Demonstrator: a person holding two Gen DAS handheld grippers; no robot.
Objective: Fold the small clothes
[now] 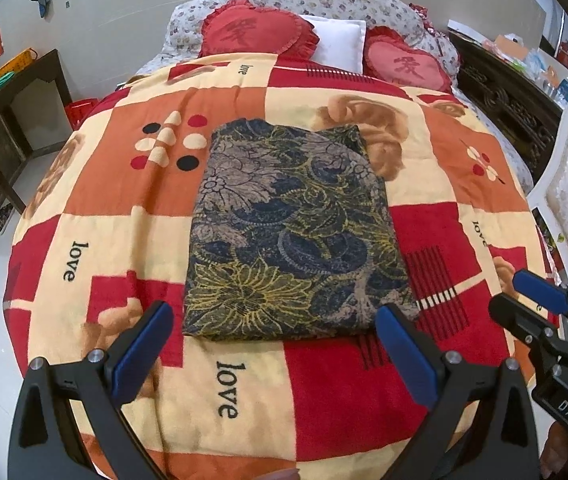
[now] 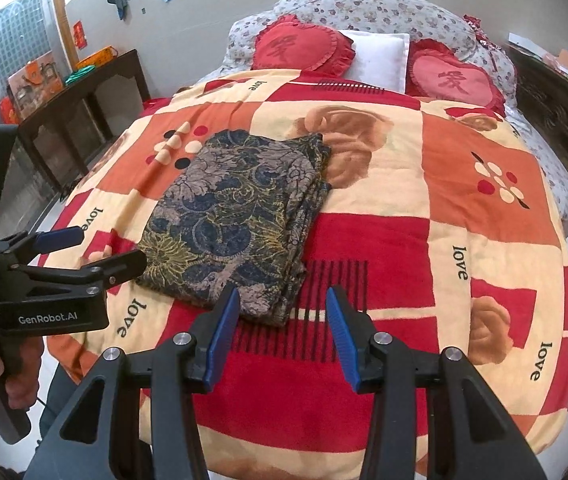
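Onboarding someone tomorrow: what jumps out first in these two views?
A folded dark floral cloth lies flat in the middle of a loud red, orange and cream blanket printed with "love". At the head of the bed, two red heart cushions flank a white pillow. Near the camera, the left gripper and right gripper both hang open, holding nothing.

We see dark floral garment (image 1: 291,232) folded into neat flat rectangle, layered edges stacked along right side, lying mid-bed on patchwork blanket (image 1: 124,184).
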